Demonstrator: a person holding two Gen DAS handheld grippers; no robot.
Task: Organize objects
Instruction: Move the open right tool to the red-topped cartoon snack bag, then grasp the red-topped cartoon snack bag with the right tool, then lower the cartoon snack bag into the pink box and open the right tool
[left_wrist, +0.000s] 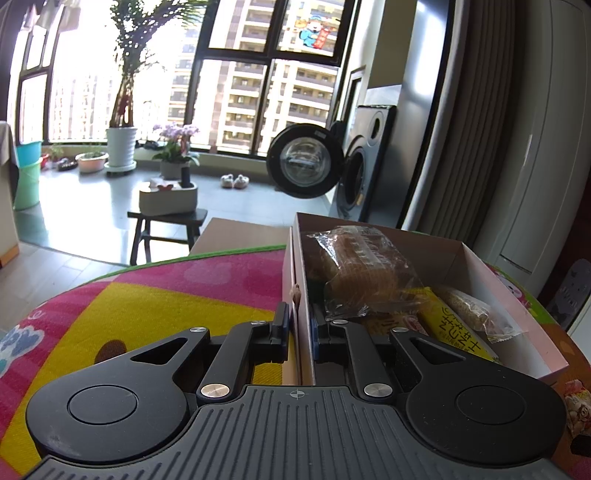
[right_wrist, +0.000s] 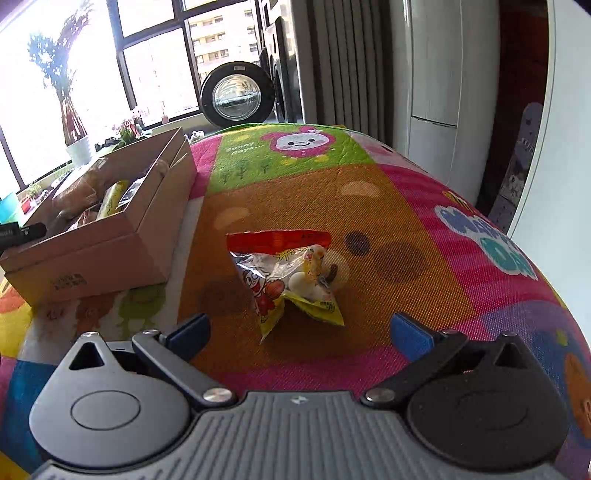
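A cardboard box (left_wrist: 480, 266) sits on the colourful mat and holds several wrapped snacks: a clear bread bag (left_wrist: 362, 269), a yellow packet (left_wrist: 454, 328) and a small grain bar (left_wrist: 476, 310). My left gripper (left_wrist: 300, 325) is shut on the box's near left wall, one finger outside and one inside. In the right wrist view the same box (right_wrist: 110, 247) lies at the left. A red and yellow snack bag (right_wrist: 291, 277) lies on the mat just ahead of my right gripper (right_wrist: 301, 328), which is open wide with the bag in line with its gap.
A round table under a cartoon mat (right_wrist: 424, 206) carries everything. Beyond it stand a dark stool (left_wrist: 166, 225) with a white container, a washing machine with its door open (left_wrist: 306, 162), potted plants by the windows and a white appliance (right_wrist: 439, 74) at the right.
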